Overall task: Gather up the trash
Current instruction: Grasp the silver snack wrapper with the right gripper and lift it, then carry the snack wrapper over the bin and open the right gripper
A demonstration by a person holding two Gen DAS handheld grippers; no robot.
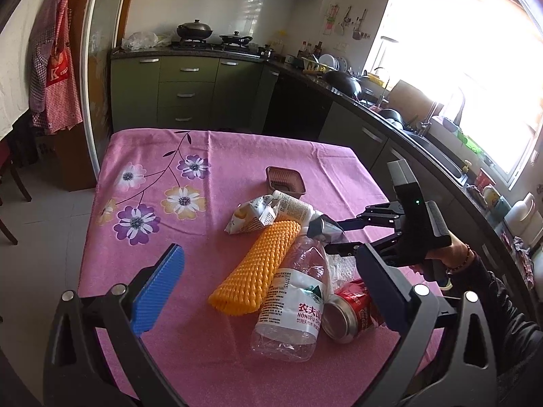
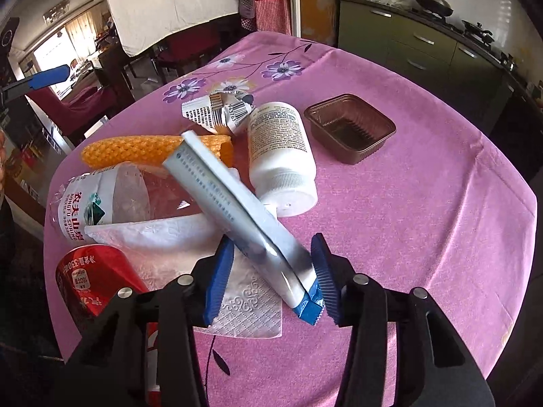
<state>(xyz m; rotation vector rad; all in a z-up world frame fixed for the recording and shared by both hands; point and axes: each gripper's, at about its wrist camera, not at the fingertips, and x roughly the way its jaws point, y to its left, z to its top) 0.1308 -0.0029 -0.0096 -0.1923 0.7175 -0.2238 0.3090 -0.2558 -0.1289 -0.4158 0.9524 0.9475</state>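
Note:
Trash lies in a heap on the pink flowered tablecloth [image 1: 152, 149]. It includes a crushed water bottle [image 1: 292, 298] [image 2: 101, 200], a red can [image 1: 346, 312] [image 2: 88, 278], an orange foam net [image 1: 258, 264] [image 2: 135, 151], a white pill bottle [image 2: 278, 156], a snack wrapper [image 2: 217, 112], a tissue [image 2: 163, 237] and a brown plastic tray [image 2: 373, 149]. My right gripper [image 2: 271, 240] [image 1: 322, 234] is shut on a silver-white packet [image 2: 237, 203] with a blue crimped end, which slants over the heap. My left gripper [image 1: 269, 271] hangs open over the water bottle and the can, its pads touching neither.
Green kitchen cabinets [image 1: 190, 95] and a cluttered counter with a sink [image 1: 424, 135] run behind and to the right of the table. Dark chairs [image 2: 85, 101] stand beyond the table's far side. A hand [image 1: 451, 257] holds the right gripper at the table's right edge.

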